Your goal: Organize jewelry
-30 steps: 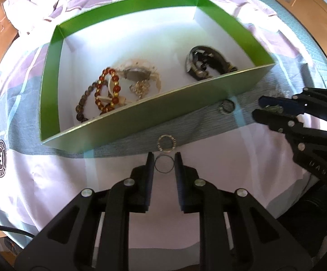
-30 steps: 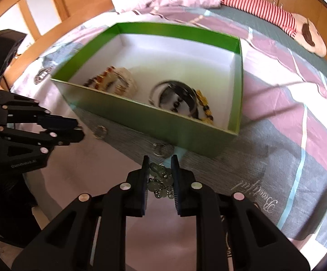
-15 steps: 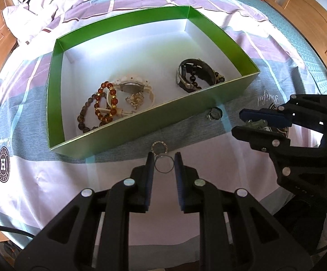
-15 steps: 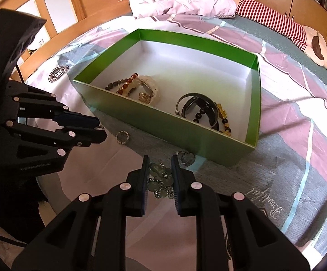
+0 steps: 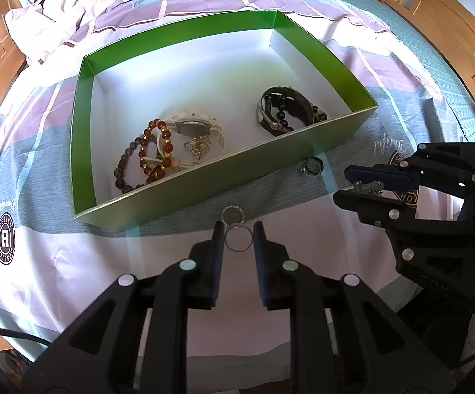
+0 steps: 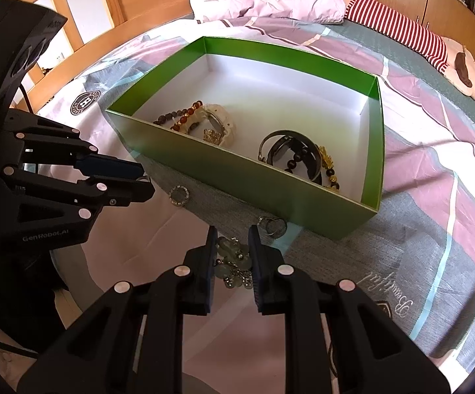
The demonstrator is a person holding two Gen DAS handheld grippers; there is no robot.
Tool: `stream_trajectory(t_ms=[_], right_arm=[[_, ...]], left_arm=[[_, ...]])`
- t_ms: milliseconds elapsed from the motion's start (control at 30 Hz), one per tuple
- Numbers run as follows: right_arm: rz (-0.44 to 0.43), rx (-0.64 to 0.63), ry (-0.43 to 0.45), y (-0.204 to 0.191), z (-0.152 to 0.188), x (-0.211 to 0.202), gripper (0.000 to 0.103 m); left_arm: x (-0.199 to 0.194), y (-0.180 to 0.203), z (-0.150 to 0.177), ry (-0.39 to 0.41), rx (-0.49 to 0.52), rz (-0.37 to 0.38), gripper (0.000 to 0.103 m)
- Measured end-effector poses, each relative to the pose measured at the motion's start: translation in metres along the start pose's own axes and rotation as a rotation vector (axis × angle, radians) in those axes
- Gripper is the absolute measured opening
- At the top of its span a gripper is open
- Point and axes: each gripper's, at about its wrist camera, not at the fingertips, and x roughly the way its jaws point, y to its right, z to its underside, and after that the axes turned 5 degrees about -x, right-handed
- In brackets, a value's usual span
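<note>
A: What is each tool carrying right now?

B: The left gripper [image 5: 239, 241] is pinching a thin ring [image 5: 238, 238] edge to edge, jaws nearly together and clamped on it. The right gripper [image 6: 230, 249] is squeezing a pale green bead bracelet [image 6: 232, 259] the same way, with beads bunching between its pads and hanging below them.

A: And the green box [image 5: 211, 180]?

B: It is lying ahead of both sets of jaws, beyond the tips, with bead bracelets [image 5: 148, 161] and a dark watch [image 5: 281, 111] already sitting inside.

A: What is worrying you?

B: The thin ring is being held only at two points of its rim. I think any twist of the wrist is risking it pivoting and slipping out onto the bedspread [image 5: 73, 262]. The near wall of the box is also standing between the jaws and the white floor, so coming in low is likely to be nudging the box or catching the hanging beads.

A: Anything loose?

B: A stone-set ring [image 5: 234, 215] is lying just past the left tips, and a chunky ring [image 6: 271, 225] just ahead and right of the right tips. Both are easy to be sweeping away.
</note>
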Motion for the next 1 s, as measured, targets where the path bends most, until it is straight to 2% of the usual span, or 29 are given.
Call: stream_trajectory(t_ms=[200,400,500,633,767,800,833,867,900,933,1000], right_arm=[[0.001,0.003,0.027,-0.001,-0.004,-0.01,0.019],[-0.016,0.021,0.168,0.004,-0.034,-0.052,0.019],[0.009,0.038,0.205,0.015,-0.054,-0.059,0.019],[-0.02,0.083,0.18,0.032,-0.07,-0.034,0.019],[-0.004,0.121,0.123,0.042,-0.07,0.001,0.019],[0.003,0.125,0.115,0.043,-0.07,0.006,0.022],[0.015,0.132,0.113,0.045,-0.07,0.009,0.03],[0.025,0.141,0.119,0.046,-0.069,0.008,0.036],[0.032,0.146,0.129,0.046,-0.068,0.005,0.047],[0.04,0.148,0.141,0.046,-0.067,0.001,0.052],[0.021,0.15,0.17,0.046,-0.061,-0.013,0.052]], left_arm=[[-0.009,0.0,-0.002,0.029,-0.009,0.005,0.018],[-0.053,-0.008,-0.029,0.143,-0.02,0.06,0.018],[-0.062,-0.019,-0.052,0.179,-0.039,0.045,0.018],[-0.039,-0.04,-0.075,0.136,-0.102,0.04,0.018],[-0.017,-0.047,-0.08,0.093,-0.133,0.021,0.018],[-0.014,-0.048,-0.079,0.084,-0.14,0.029,0.019],[-0.012,-0.049,-0.078,0.08,-0.148,0.036,0.021],[-0.012,-0.05,-0.077,0.079,-0.152,0.043,0.029],[-0.013,-0.05,-0.077,0.083,-0.159,0.046,0.033],[-0.014,-0.05,-0.075,0.088,-0.163,0.049,0.034],[-0.016,-0.049,-0.072,0.09,-0.165,0.062,0.034]])
